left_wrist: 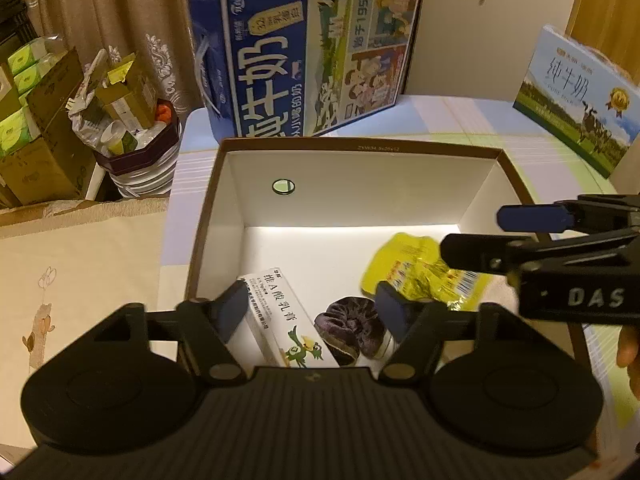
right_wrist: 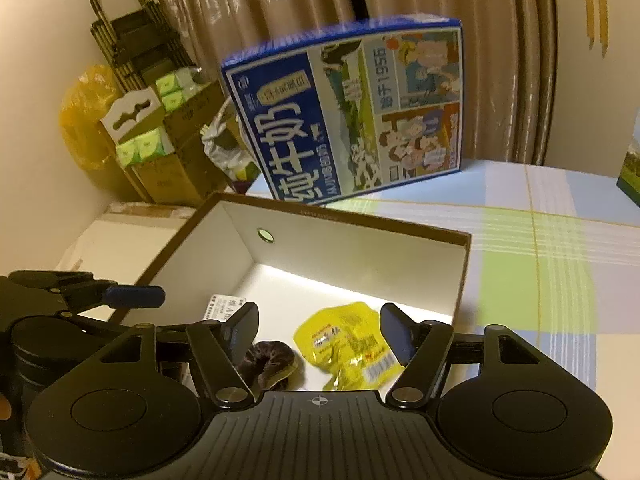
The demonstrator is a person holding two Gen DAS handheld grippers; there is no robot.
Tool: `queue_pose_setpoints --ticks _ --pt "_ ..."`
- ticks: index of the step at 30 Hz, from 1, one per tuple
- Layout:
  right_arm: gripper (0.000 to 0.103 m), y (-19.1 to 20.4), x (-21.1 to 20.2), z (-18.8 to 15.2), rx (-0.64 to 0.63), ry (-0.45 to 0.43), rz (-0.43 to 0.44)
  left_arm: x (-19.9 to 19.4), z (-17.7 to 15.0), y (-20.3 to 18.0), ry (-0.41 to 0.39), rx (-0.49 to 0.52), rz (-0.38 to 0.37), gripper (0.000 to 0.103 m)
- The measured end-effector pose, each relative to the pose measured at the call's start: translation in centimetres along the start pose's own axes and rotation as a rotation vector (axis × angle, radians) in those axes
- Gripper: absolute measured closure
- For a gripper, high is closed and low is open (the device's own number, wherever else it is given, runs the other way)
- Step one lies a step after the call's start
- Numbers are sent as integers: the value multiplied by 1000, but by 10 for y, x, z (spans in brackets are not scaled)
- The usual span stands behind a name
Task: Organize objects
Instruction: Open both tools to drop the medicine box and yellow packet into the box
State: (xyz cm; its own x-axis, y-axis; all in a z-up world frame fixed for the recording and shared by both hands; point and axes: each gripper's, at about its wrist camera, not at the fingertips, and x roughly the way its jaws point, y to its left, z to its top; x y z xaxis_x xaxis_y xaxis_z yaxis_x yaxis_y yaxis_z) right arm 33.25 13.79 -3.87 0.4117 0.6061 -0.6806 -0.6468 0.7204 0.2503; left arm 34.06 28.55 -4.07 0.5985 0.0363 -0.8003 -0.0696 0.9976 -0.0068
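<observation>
White carton [right_wrist: 226, 307] mostly hidden behind fingers [right_wrist: 240, 330]; scrunchie [right_wrist: 266, 362] partly hidden.

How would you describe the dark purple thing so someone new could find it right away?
Start at the open white box with the brown rim on the checked tablecloth. On its floor, the purple scrunchie lies between a white carton and a yellow packet. It alone is dark, round and velvety.

place: home | cues: curtains [left_wrist: 120, 20]; plaid tablecloth [right_wrist: 540, 240]; milk carton [left_wrist: 304, 52]; stacked boxes [left_wrist: 44, 120]
</observation>
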Motion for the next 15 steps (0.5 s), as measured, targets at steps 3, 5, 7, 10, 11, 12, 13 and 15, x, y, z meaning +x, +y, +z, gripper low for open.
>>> queue_pose_setpoints --ticks 3,5,7,10,11,12,13,15 --pt "37 1 -19 -6 7 -21 1 -11 -4 4 -14 -10 -13 28" --pt "37 1 -31 -9 22 -28 3 -22 -9 4 -33 -10 -21 23" --pt "35 1 -45 -15 37 -40 17 -32 -14 4 -49 -12 -22 18" --pt "34 4 -64 -23 51 -47 26 -51 -24 4 -70 -28 -22 15" --pt "33 6 -71 -26 55 -49 28 -58 -28 3 -78 -40 -20 12" --pt "33 7 -78 -31 60 -49 31 -64 -30 2 -82 -48 -14 11" --pt "33 9 -85 -34 64 -48 36 -71 -33 2 -89 -57 -7 11" --pt "32 11 -97 -42 67 -46 46 -85 -40 -2 -104 -71 -4 9"
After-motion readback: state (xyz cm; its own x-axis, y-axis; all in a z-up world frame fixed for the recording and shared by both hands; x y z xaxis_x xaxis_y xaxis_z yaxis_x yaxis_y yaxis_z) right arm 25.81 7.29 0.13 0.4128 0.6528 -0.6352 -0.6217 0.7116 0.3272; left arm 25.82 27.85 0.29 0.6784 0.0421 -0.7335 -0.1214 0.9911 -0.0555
